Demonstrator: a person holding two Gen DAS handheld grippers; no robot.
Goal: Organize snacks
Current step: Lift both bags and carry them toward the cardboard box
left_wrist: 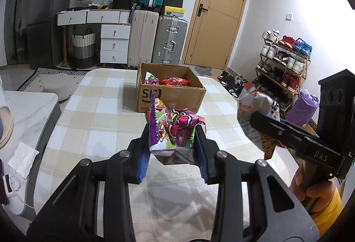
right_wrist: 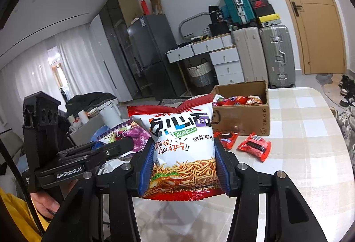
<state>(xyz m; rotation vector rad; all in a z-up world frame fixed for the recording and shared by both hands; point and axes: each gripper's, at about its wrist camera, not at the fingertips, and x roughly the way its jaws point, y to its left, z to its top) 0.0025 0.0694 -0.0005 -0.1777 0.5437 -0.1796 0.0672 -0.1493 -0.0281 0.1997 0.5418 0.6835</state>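
My left gripper (left_wrist: 173, 142) is shut on a purple snack bag (left_wrist: 168, 128) and holds it above the checked table (left_wrist: 99, 122), short of the open cardboard box (left_wrist: 170, 95). The box holds several red and purple snack packs. My right gripper (right_wrist: 184, 153) is shut on a white and red noodle snack bag (right_wrist: 182, 144), held upright above the table. That bag also shows in the left wrist view (left_wrist: 255, 113), off to the right. The box (right_wrist: 244, 117) stands beyond it. Two red packets (right_wrist: 255, 146) lie on the table in front of the box.
Suitcases (left_wrist: 155, 42), a white drawer unit (left_wrist: 113, 42) and a wooden door (left_wrist: 217, 11) stand behind the table. A shoe rack (left_wrist: 284, 64) is at the right. A marble side table (left_wrist: 26, 113) with a tissue stands at the left.
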